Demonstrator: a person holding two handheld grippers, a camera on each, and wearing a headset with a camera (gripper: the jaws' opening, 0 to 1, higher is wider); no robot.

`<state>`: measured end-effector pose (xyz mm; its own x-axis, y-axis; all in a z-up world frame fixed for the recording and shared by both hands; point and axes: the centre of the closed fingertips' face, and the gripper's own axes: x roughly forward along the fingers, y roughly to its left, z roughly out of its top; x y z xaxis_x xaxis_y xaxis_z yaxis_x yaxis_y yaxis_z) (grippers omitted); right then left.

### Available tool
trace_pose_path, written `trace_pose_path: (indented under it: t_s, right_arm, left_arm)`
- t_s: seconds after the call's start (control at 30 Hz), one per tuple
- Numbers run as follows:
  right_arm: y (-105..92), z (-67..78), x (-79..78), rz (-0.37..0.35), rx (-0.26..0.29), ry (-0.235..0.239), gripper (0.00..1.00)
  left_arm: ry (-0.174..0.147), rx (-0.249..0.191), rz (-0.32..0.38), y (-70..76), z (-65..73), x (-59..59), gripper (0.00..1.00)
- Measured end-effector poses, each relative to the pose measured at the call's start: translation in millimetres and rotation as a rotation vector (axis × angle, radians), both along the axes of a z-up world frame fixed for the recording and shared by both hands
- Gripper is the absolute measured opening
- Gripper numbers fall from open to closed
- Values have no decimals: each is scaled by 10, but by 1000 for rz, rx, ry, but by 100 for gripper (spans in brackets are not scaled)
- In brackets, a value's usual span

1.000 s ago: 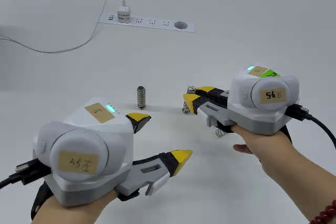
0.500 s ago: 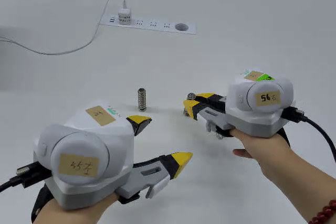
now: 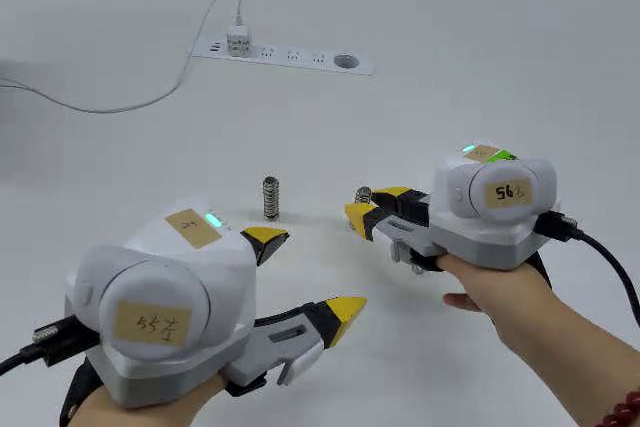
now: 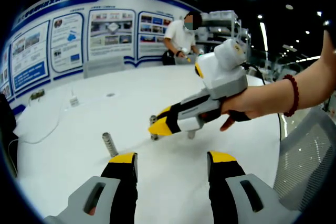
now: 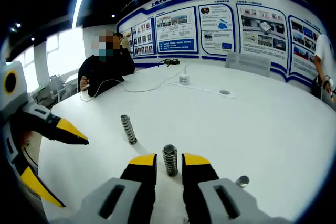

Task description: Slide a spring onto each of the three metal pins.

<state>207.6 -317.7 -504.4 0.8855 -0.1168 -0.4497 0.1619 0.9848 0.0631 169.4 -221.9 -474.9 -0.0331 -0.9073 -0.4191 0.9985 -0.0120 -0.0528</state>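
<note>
A spring on a metal pin (image 3: pixel 271 197) stands upright on the white table, also seen as the spring on its pin (image 4: pixel 109 144) (image 5: pixel 127 128). Just to its right, my right gripper (image 3: pixel 372 207) (image 5: pixel 169 157) is shut on a second upright spring (image 5: pixel 169 160) (image 3: pixel 363 194), low over the table. A small round metal piece (image 5: pixel 242 181), perhaps a bare pin, sits right of those jaws. My left gripper (image 3: pixel 305 269) (image 4: pixel 170 158) is open and holds nothing, nearer to me and to the left. The right gripper (image 4: pixel 157 125) crosses ahead of its jaws.
A white power strip (image 3: pixel 283 52) with a plugged-in charger and cable lies at the far side of the table. People are at the far side of the table: one seated (image 5: pixel 102 64), one further off (image 4: pixel 181 38). A grey chair (image 4: pixel 310 145) stands at the right.
My right gripper has come slightly nearer to me and lower with its jaws around the spring. The head camera has tilted. The left gripper has hardly moved.
</note>
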Motion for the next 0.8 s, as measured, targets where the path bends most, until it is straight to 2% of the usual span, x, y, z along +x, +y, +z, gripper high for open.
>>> trace_pose_path:
  t_s: [0.27, 0.33, 0.37, 0.67, 0.8]
  right_arm:
    - [46, 157, -57, -9, 29, -30, 26]
    - [51, 211, -75, -17, 45, -43, 28]
    - [51, 238, -92, -32, 72, -48, 30]
    - [36, 421, -234, -48, 89, -75, 37]
    - [50, 496, -301, -51, 103, -86, 41]
  left_arm:
    - [2, -4, 2, -10, 13, -6, 55]
    - [-2, -6, 3, -16, 21, -5, 56]
    - [-4, -8, 3, -21, 25, -5, 56]
    - [-18, -17, -1, -58, 49, -5, 57]
    - [-26, -16, -22, -95, 35, -44, 57]
